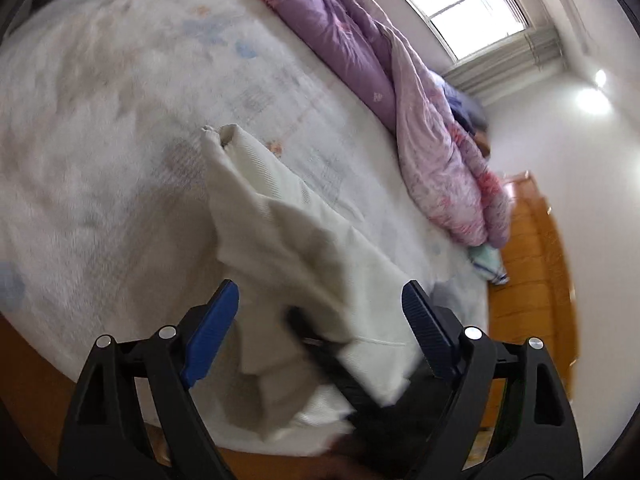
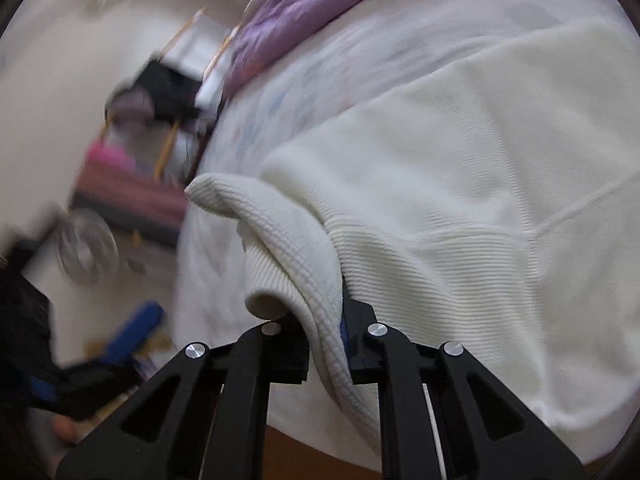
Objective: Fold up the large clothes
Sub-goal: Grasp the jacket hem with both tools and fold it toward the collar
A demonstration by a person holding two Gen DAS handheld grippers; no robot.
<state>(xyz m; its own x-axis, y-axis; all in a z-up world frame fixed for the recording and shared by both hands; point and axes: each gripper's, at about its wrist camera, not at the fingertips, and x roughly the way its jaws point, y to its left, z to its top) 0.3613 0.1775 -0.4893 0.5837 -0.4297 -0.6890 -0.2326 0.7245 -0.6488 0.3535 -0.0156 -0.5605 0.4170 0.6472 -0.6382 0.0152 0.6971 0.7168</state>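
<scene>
I have the right gripper (image 2: 326, 322) with its jaws pinching the ribbed hem of the white sweater (image 2: 460, 184), which lies spread on the bed (image 1: 120, 140) near its edge. My left gripper (image 1: 320, 320) hangs above the same garment with jaws spread wide, holding nothing. I judge this to be an early fold: 1 edge is gripped, the other not yet taken. Next I need the left jaws to close on a matching edge, so that both can carry the fabric across evenly. The purple quilt (image 1: 340, 36) lies well apart.
</scene>
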